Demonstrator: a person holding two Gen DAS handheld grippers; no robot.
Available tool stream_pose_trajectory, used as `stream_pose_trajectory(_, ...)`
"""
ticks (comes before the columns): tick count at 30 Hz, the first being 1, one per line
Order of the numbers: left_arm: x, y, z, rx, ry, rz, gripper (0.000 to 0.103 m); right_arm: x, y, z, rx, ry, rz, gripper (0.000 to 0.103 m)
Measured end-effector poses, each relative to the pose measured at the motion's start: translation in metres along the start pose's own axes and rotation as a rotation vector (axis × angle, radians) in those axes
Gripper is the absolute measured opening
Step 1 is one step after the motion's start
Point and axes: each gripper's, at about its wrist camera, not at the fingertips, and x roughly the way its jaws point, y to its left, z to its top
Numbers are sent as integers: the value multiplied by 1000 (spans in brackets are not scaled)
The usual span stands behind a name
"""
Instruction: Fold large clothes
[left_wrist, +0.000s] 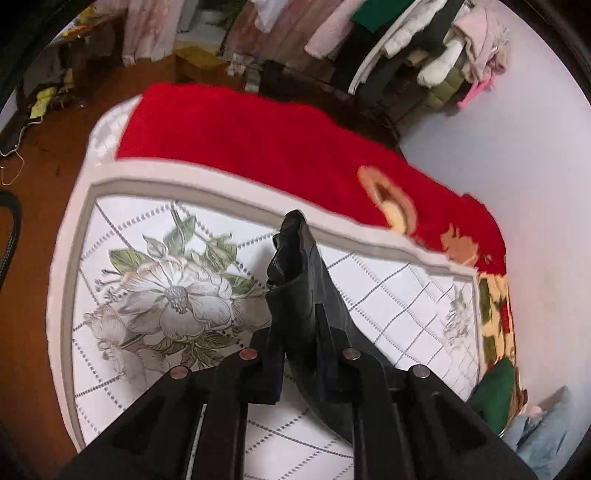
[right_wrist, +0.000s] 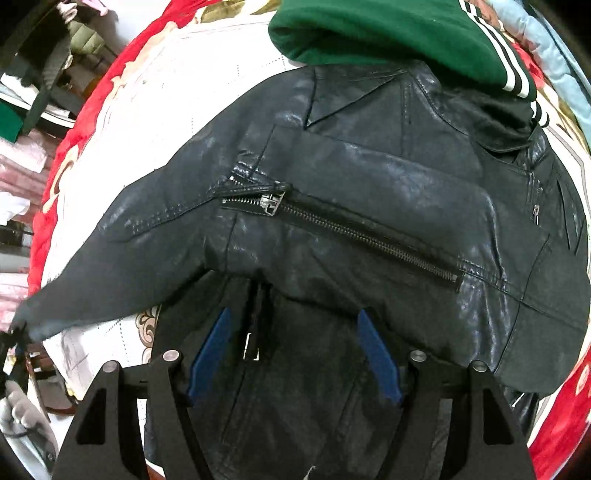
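Left gripper (left_wrist: 299, 332): clamped on jacket sleeve (left_wrist: 295, 258), above bed (left_wrist: 129, 229). Right gripper (right_wrist: 295, 332): spread apart over black leather jacket (right_wrist: 369, 177).

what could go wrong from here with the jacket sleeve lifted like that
The left gripper pinches only a narrow fold of the black leather jacket sleeve; smooth leather could slip out. The right gripper has its jaws open, so a hard pull may drag the whole jacket across the bed. The green garment overlaps the collar and could get dragged along.
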Motion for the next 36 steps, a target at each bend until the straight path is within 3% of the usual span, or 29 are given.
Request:
stream_pose_trajectory(3, 28, 35, -16, -64, 109, -11, 16, 2, 5, 2, 17, 12, 2, 73)
stream_pose_trajectory(5, 42, 52, -28, -167, 152, -81, 22, 0, 2, -10, 44, -7, 23, 73)
stream_pose_trajectory(6, 46, 59, -31, -222, 158, -127, 25, -6, -3, -4, 48, -10, 27, 73)
stream_pose_trajectory(9, 46, 65, -40, -318, 120, -239, 51, -14, -17, 0, 63, -11, 16, 73)
stream_pose_trajectory(10, 45, 60, -40, -305, 109, -243, 62, -12, -24, -3, 67, -7, 19, 73)
stream_pose_trajectory(12, 45, 46, -39, -252, 94, -195, 64, -16, -26, 2, 74, 6, 12, 73)
stream_pose_trajectory(14, 42, 32, -35, -165, 68, -117, 60, -22, -38, 10, 86, 17, 10, 73)
stream_pose_trajectory(15, 40, 22, -34, -119, 49, -88, 52, -26, -38, 15, 91, 19, 7, 73)
stream_pose_trajectory(16, 40, 14, -29, -76, 40, -41, 12, -23, -37, 19, 96, 17, -8, 73)
stream_pose_trajectory(19, 38, -14, -21, 40, 2, 33, 8, -25, -40, 29, 97, -11, -77, 73)
stream_pose_trajectory(22, 22, -48, -13, 175, -61, 107, 7, -28, -48, 36, 114, -48, -89, 73)
stream_pose_trajectory(28, -21, -118, -7, 365, -196, 108, 6, -8, -51, 57, 18, -60, -279, 83)
stream_pose_trajectory(32, -42, -182, -19, 521, -251, 75, 6, -4, -63, 61, 26, -52, -234, 86)
stream_pose_trajectory(36, -61, -240, -50, 658, -247, -5, 5, -18, -99, 60, 146, -58, -137, 86)
